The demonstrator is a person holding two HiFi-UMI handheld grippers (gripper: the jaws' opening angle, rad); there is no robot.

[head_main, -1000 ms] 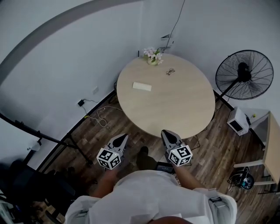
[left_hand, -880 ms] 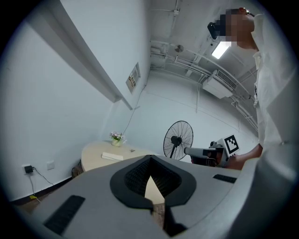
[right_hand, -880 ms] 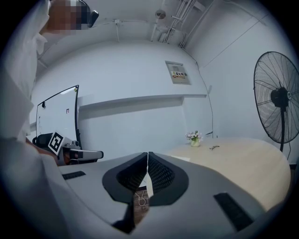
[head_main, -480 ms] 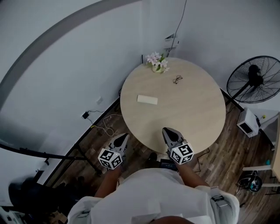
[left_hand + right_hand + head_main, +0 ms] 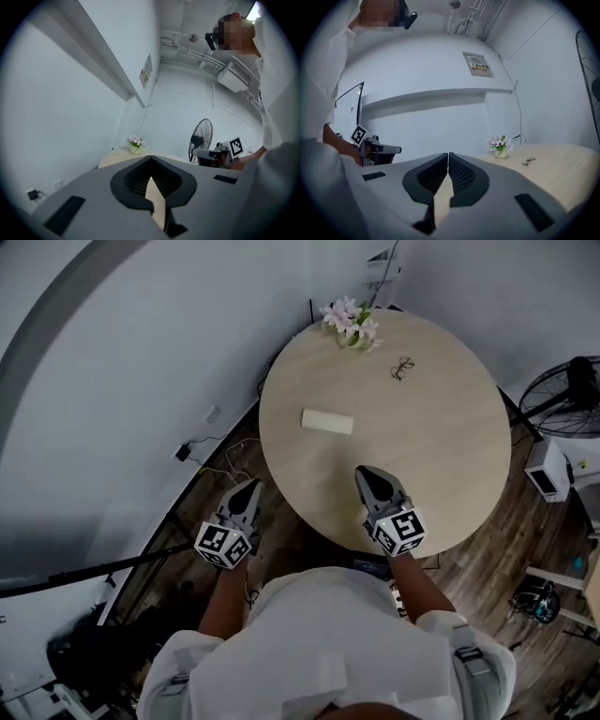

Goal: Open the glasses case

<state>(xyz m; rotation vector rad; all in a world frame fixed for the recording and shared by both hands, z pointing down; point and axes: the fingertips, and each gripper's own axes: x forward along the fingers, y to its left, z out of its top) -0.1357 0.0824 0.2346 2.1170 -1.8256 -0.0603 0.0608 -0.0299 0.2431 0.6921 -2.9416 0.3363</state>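
A cream, oblong glasses case (image 5: 327, 421) lies shut on the round pale-wood table (image 5: 441, 456), left of its middle. My left gripper (image 5: 249, 486) hangs over the floor just off the table's near-left edge, jaws shut and empty. Over the table's near edge my right gripper (image 5: 364, 472) is also shut on nothing, well short of the case. In the left gripper view the jaws (image 5: 151, 160) meet at a point; the case is hidden there. In the right gripper view the jaws (image 5: 447, 155) also touch.
A pair of glasses (image 5: 403, 367) and a small pot of pink flowers (image 5: 352, 324) sit at the table's far side. A standing fan (image 5: 567, 390) and a white box (image 5: 548, 470) are at the right. Cables (image 5: 202, 451) trail along the wall at the left.
The person has moved closer to the table, which now fills more of the head view. The right gripper has come over the table's edge; the left stays beside it. Both stay shut.
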